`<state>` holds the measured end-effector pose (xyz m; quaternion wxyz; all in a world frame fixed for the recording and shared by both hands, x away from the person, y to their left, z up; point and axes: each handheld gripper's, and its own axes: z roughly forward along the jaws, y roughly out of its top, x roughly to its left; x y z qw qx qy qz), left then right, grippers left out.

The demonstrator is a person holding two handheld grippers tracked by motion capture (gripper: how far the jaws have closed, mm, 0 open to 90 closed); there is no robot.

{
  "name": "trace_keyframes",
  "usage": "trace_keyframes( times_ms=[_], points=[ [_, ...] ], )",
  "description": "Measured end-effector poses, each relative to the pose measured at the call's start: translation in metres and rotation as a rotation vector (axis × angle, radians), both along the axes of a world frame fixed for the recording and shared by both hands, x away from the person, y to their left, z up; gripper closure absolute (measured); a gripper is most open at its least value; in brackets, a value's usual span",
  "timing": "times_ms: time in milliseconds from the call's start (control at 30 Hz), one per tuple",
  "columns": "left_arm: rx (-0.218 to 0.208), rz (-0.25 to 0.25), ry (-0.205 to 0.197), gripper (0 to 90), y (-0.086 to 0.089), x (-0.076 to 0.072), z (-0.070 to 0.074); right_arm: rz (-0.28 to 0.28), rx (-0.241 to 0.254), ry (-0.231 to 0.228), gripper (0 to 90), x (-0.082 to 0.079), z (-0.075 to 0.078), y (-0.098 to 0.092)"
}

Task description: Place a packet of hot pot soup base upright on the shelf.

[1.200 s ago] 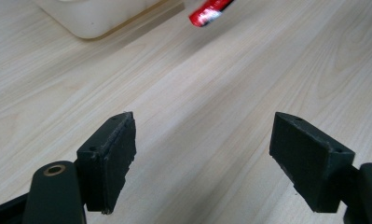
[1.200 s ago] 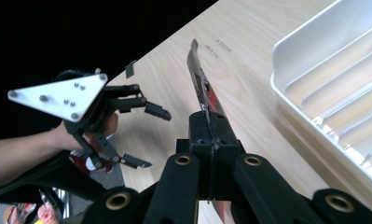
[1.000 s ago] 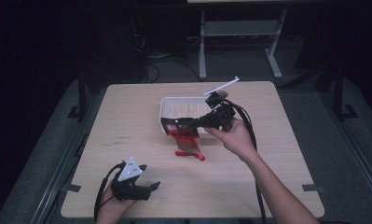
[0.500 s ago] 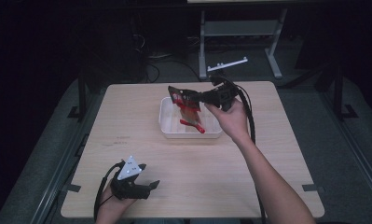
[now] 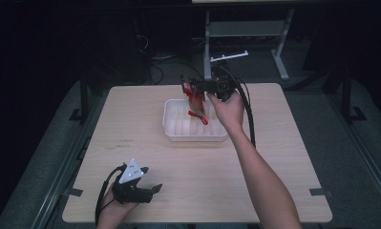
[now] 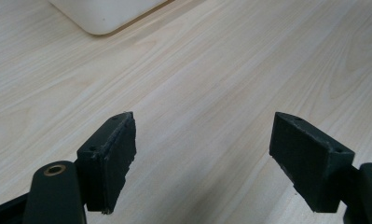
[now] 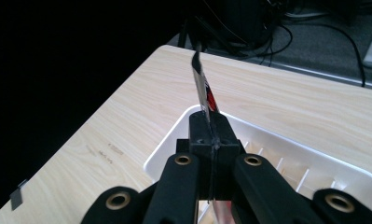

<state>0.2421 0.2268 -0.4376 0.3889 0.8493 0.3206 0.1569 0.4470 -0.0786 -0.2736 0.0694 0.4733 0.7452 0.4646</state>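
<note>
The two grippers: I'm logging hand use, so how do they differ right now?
The left gripper has its jaws wide apart with nothing between them; the right gripper is shut on a red packet. The left sits low at the table's near edge; the right is raised above the white tray. Both are black, hand-held.

A square light-wood table [image 5: 178, 162] carried a white rectangular plastic tray [image 5: 174, 130] toward its far middle, and near the table's front-left corner, well apart from that tray, rested the left gripper [image 5: 152, 190].
</note>
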Motion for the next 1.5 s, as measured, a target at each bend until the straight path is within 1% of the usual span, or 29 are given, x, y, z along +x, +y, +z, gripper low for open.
trace_keyframes(
  times_ms=[33, 133, 267, 367, 467, 600, 633, 767, 867, 1000, 1067, 1200, 1233, 1433, 1500],
  points=[
    [-0.001, 0.001, 0.002, 22.2, 0.000, 0.000, 0.000, -0.006, -0.001, 0.008, 89.6, 0.002, -0.002, 0.000],
    [-0.001, -0.001, 0.000, 22.2, 0.000, 0.000, 0.000, -0.026, -0.016, 0.012, 89.6, 0.007, -0.006, 0.001],
    [-0.006, -0.003, -0.001, 22.2, 0.001, 0.000, 0.001, -0.048, -0.043, 0.008, 89.6, 0.010, -0.009, 0.002],
    [-0.006, -0.003, -0.001, 22.1, 0.001, -0.001, 0.001, -0.053, -0.054, 0.010, 89.6, 0.012, -0.012, 0.004],
    [-0.008, -0.003, -0.002, 22.2, 0.000, -0.001, 0.001, -0.057, -0.056, 0.017, 89.6, 0.015, -0.015, 0.006],
    [-0.011, -0.004, -0.006, 22.2, 0.000, -0.001, 0.001, -0.067, -0.046, 0.033, 89.6, 0.018, -0.019, 0.011],
    [-0.012, -0.003, -0.005, 22.2, 0.000, -0.001, 0.001, -0.068, -0.039, 0.042, 89.6, 0.019, -0.020, 0.012],
    [-0.012, -0.002, -0.004, 22.1, 0.001, -0.001, 0.001, -0.053, -0.007, 0.069, 89.6, 0.022, -0.024, 0.020],
    [-0.012, -0.002, -0.008, 22.2, 0.001, -0.001, 0.002, -0.040, -0.005, 0.074, 89.5, 0.022, -0.028, 0.027],
    [-0.010, -0.003, -0.005, 22.1, 0.001, -0.001, 0.001, -0.028, 0.013, 0.099, 89.4, 0.023, -0.033, 0.036],
    [-0.011, -0.002, -0.006, 22.2, 0.001, -0.001, 0.002, -0.022, 0.015, 0.096, 89.4, 0.023, -0.035, 0.040],
    [-0.015, -0.003, -0.008, 22.2, 0.001, -0.001, 0.002, -0.012, -0.007, 0.099, 89.3, 0.023, -0.039, 0.045],
    [-0.017, -0.002, -0.007, 22.2, 0.001, -0.001, 0.002, -0.011, -0.002, 0.104, 89.3, 0.023, -0.040, 0.046],
    [-0.014, -0.004, -0.008, 22.2, 0.001, -0.001, 0.002, -0.010, 0.021, 0.097, 89.1, 0.022, -0.051, 0.043],
    [-0.016, -0.004, -0.008, 22.2, 0.000, -0.001, 0.002, -0.017, 0.019, 0.095, 89.1, 0.022, -0.052, 0.042]
  ],
)
